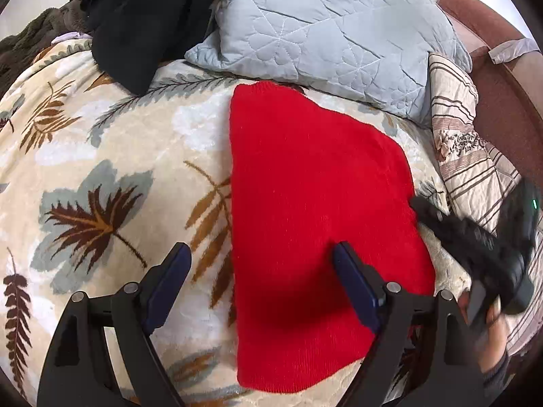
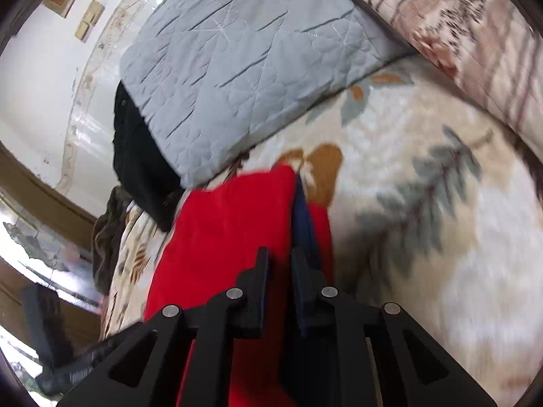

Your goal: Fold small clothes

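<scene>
The red knit garment [image 1: 319, 237] lies flat on the bed's leaf-patterned blanket [image 1: 118, 156], already doubled into a long panel. In the left wrist view its long axis runs from about 6 o'clock, close under the camera, up to 12 o'clock, where its far end stops just short of the grey quilted pillow [image 1: 325, 30].

The left gripper [image 1: 261, 254] hangs over the near half with its fingers spread wide apart and nothing between them. One finger sits above the red cloth; the other is out over bare blanket at about 9 o'clock from the garment's left edge. So that long left edge runs straight between the open fingers.

The right gripper [image 2: 283, 254] is at the garment's right edge, at roughly 3 o'clock in the left view, where it shows only as a dark blur [image 1: 475, 234]. From its own camera the fingers look drawn close together with red cloth on both sides of them and a fold of it standing up along the left finger. It looks clamped on that edge, though the blur leaves some doubt.

I'd judge the right side to have the hold and the left to be the free one, nearest the near-left corner. The knit looks soft, thick and smooth, with no wrinkles showing. A black garment [image 1: 135, 17] lies heaped at 11 o'clock.
</scene>
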Demonstrator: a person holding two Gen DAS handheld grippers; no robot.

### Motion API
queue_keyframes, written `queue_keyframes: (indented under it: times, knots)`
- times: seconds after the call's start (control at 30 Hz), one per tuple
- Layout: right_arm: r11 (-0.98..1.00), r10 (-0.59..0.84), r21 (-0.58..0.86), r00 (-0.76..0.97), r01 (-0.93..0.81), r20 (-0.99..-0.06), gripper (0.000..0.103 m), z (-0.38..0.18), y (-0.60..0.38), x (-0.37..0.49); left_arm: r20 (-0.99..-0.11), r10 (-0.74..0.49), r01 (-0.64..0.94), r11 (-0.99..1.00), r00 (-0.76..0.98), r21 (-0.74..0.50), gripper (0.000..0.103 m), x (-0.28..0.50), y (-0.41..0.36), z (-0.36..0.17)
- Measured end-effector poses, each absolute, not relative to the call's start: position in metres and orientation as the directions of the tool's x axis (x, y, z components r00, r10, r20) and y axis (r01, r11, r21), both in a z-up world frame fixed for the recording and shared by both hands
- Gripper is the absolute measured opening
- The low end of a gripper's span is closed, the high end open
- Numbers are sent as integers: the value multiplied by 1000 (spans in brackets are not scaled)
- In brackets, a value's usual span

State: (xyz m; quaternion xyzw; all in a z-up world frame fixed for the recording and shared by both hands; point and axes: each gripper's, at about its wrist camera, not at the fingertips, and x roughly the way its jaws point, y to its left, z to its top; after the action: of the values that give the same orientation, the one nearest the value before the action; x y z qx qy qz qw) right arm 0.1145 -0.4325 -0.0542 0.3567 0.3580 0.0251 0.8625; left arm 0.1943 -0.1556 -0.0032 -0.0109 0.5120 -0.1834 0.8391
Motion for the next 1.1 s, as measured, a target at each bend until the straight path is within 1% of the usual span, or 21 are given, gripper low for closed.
queue_keyframes:
  times: [0.07, 0.17, 0.23, 0.33, 0.37, 0.4, 0.5, 0.53, 0.57, 0.63, 0.67, 0.73, 0.77, 0.8, 0.83, 0.87, 0.9, 0.93, 1.03, 1.07, 1.1]
  knots:
    - [736, 323, 647, 735, 201, -596, 32, -59, -427, 101, -857, -311, 296, 935, 410, -197, 87, 191, -155, -2]
    - [756, 335, 627, 713, 187, -616, 32, -66, -415, 93, -865, -283, 295, 941, 415, -166, 87, 185, -156, -2]
    - [791, 335, 595, 714, 140, -614, 2, -58, -408, 89, -871, -276, 291, 943, 406, -163, 87, 181, -154, 0]
    - [811, 324, 582, 780, 64, -536, 0, -32, -404, 69, -867, -291, 285, 941, 405, -183, 87, 172, -143, 1]
    - [808, 304, 584, 796, 76, -523, 0, -29, -406, 62, -869, -289, 279, 942, 402, -184, 87, 171, -140, -2]
    - [804, 292, 585, 791, 101, -538, 0, -33, -409, 62, -876, -287, 270, 944, 388, -190, 87, 171, -137, -10]
    - [816, 238, 520, 676, 250, -698, 0, -68, -417, 69, -910, -286, 254, 944, 302, -212, 88, 176, -136, -35]
    - [800, 245, 539, 676, 264, -695, 0, -71, -422, 62, -914, -305, 243, 939, 267, -243, 87, 175, -133, -40]
    - [772, 266, 583, 705, 253, -657, 7, -70, -426, 54, -906, -334, 234, 932, 261, -276, 87, 173, -128, -38]
    - [714, 286, 660, 763, 235, -580, 8, -63, -434, 40, -893, -352, 238, 927, 282, -290, 87, 168, -121, -32]
    - [699, 292, 678, 775, 227, -561, 13, -61, -436, 37, -891, -353, 240, 927, 286, -290, 87, 167, -120, -30]
    - [679, 307, 708, 800, 196, -516, 29, -56, -433, 34, -890, -361, 231, 925, 280, -302, 87, 166, -118, -29]
    - [680, 320, 712, 802, 176, -504, 41, -55, -427, 37, -888, -371, 225, 922, 271, -316, 87, 166, -118, -31]
    - [691, 331, 704, 792, 166, -513, 48, -57, -420, 41, -889, -377, 221, 919, 260, -325, 87, 166, -118, -33]
    - [706, 340, 689, 773, 166, -535, 49, -61, -416, 48, -891, -378, 217, 919, 252, -328, 87, 166, -119, -35]
    - [739, 347, 652, 734, 169, -584, 44, -64, -404, 57, -894, -377, 215, 920, 244, -329, 87, 166, -121, -37]
    - [768, 346, 622, 720, 151, -602, 16, -63, -397, 60, -897, -376, 213, 920, 234, -330, 87, 166, -122, -39]
    - [802, 332, 586, 728, 117, -600, 10, -57, -389, 59, -898, -378, 216, 918, 225, -333, 87, 165, -123, -39]
    - [785, 311, 614, 801, 87, -511, 8, -40, -392, 41, -901, -354, 248, 923, 250, -294, 87, 163, -127, -36]
    - [772, 301, 628, 811, 101, -501, 8, -42, -396, 36, -903, -350, 254, 923, 250, -288, 87, 164, -127, -37]
    - [771, 286, 624, 804, 130, -521, 7, -50, -397, 35, -904, -355, 255, 921, 239, -295, 87, 165, -128, -40]
